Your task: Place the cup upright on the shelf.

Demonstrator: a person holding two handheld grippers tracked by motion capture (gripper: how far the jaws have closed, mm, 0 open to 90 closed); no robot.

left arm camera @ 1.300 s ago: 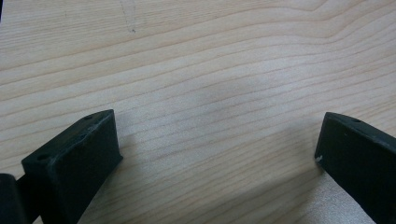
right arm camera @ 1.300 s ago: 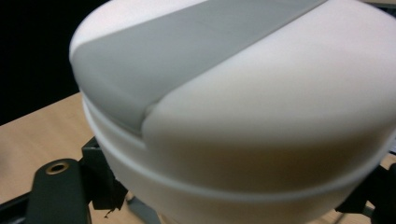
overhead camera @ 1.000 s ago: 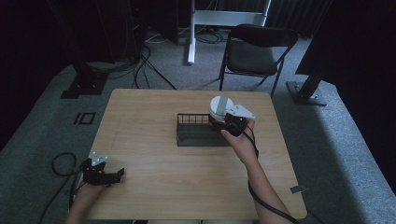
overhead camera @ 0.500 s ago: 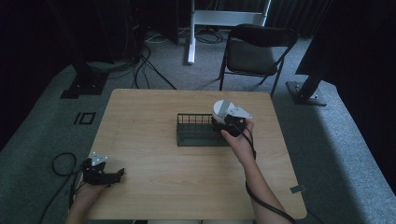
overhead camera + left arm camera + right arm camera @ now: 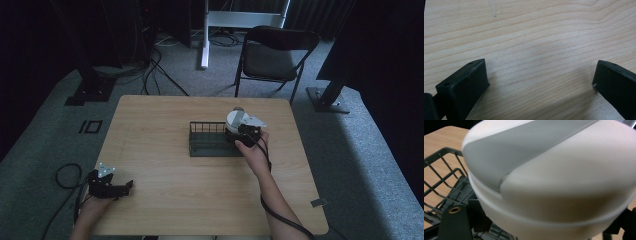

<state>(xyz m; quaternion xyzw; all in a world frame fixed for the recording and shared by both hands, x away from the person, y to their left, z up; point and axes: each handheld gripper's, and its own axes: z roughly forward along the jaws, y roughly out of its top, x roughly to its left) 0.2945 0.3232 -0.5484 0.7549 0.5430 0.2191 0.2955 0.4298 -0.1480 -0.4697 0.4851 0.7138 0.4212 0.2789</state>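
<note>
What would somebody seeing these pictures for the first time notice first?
Probably the round white container with a grey band, held by the right gripper over the right end of the black wire rack in the middle of the wooden table. Next, the left gripper, resting open at the table's near left corner with bare wood between its jaws. Beyond the table stands a dark folding chair.

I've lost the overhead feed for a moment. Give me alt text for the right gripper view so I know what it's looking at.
A round white container with a grey band across its top sits close up between the right gripper's black jaws, hiding much of the scene. Behind and below it at the left is a dark wire basket on the light wooden table.
</note>
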